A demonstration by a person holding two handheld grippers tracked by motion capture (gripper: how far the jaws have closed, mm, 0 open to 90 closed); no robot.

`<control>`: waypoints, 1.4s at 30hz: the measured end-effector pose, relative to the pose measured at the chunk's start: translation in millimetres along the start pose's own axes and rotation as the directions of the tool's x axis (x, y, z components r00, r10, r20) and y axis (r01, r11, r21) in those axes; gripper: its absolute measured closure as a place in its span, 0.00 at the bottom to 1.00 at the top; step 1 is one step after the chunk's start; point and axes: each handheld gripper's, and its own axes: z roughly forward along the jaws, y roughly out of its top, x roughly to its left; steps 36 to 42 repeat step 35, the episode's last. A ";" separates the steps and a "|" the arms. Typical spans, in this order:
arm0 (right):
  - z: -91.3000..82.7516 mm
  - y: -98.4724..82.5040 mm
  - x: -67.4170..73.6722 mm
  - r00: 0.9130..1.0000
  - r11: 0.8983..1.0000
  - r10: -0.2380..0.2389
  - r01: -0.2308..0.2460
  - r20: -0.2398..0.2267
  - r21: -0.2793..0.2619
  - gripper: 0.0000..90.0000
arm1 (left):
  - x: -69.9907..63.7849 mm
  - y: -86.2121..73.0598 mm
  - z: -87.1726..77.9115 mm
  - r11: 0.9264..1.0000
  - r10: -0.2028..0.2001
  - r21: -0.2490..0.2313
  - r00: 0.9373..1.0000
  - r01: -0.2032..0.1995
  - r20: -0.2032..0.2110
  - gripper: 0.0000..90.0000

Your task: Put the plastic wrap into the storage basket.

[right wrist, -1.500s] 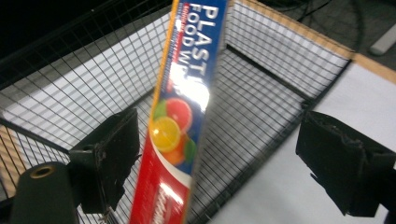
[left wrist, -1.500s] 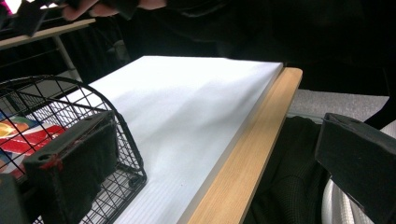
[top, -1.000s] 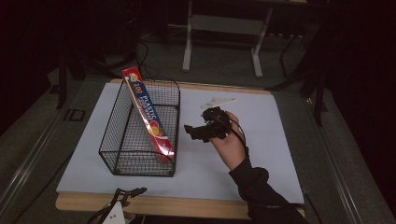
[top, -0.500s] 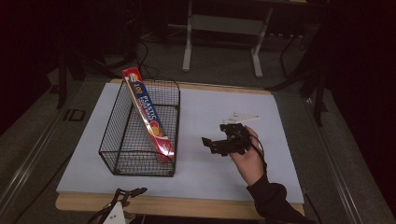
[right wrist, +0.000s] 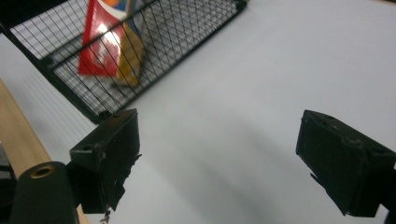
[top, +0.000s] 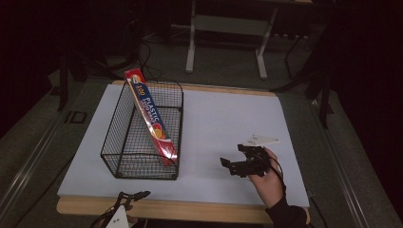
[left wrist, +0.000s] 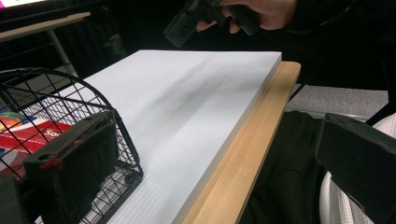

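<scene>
Right gripper [top: 228, 165] drew back; box [top: 151, 115] reads "100 PLASTIC".

Right hand [top: 267, 183], in a dark sleeve, enters from the bottom edge of the high view, gripping the black two-jaw right gripper [top: 227, 165] with its grey three-cornered top plate. Jaws point left, low over the surface, spread wide, nothing between them; they have just been opening. Black two-jaw left gripper [top: 138, 194] sits at the near edge, jaws parted, empty.
</scene>
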 end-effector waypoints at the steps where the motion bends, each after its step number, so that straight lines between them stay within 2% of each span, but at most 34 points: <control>1: -1.8 -3.2 -0.8 1.000 1.000 -0.001 0.001 0.002 -0.003 0.15 | -0.1 0.0 0.0 1.000 0.001 0.001 1.000 -0.001 -0.001 0.00; 7: -11.7 -20.1 -6.0 0.999 1.000 -0.008 0.009 0.031 -0.003 0.15 | -0.3 0.1 0.0 1.000 0.001 0.001 1.000 -0.001 0.001 0.00; 9: -13.5 -25.9 -9.0 1.000 1.000 0.003 -0.003 0.028 -0.001 0.15 | -0.3 0.2 0.0 1.000 0.001 0.000 1.000 -0.001 0.001 0.00; 11: -14.4 -32.2 -11.5 0.999 1.000 -0.006 0.006 0.039 0.001 0.15 | -0.4 0.1 0.1 1.000 0.000 0.001 1.000 0.000 0.002 0.00; 15: -16.5 -45.1 -15.9 0.999 1.000 -0.020 0.020 0.031 0.007 0.15 | -0.5 0.2 0.2 1.000 0.002 0.003 1.000 -0.002 0.001 0.00; 17: -17.1 -51.7 -17.6 0.998 1.000 -0.029 0.029 0.047 0.007 0.15 | -0.6 0.3 0.2 1.000 0.003 0.001 1.000 -0.003 0.000 0.00; 19: -17.4 -57.8 -19.2 0.999 1.000 -0.018 0.018 0.035 0.015 0.15 | -0.8 0.5 -0.2 1.000 0.004 -0.001 1.000 -0.004 0.000 0.00; 22: -17.5 -65.0 -21.5 0.999 0.999 -0.019 0.018 0.043 0.030 0.15 | -0.8 0.5 -0.1 1.000 0.004 0.000 1.000 -0.004 0.001 0.00; 29: -15.9 -67.3 -26.1 0.995 0.999 -0.046 0.043 0.091 0.029 0.15 | -1.5 0.5 -0.3 1.000 0.008 0.002 1.000 -0.008 0.007 0.00; 35: -15.5 -67.1 -27.2 0.992 0.997 -0.076 0.075 0.097 0.018 0.16 | -1.8 0.6 -0.2 1.000 0.010 0.004 1.000 -0.010 0.011 0.00; 42: -15.5 -67.1 -27.2 0.992 0.997 -0.076 0.075 0.097 0.018 0.16 | -1.8 0.6 -0.2 1.000 0.010 0.004 1.000 -0.010 0.011 0.00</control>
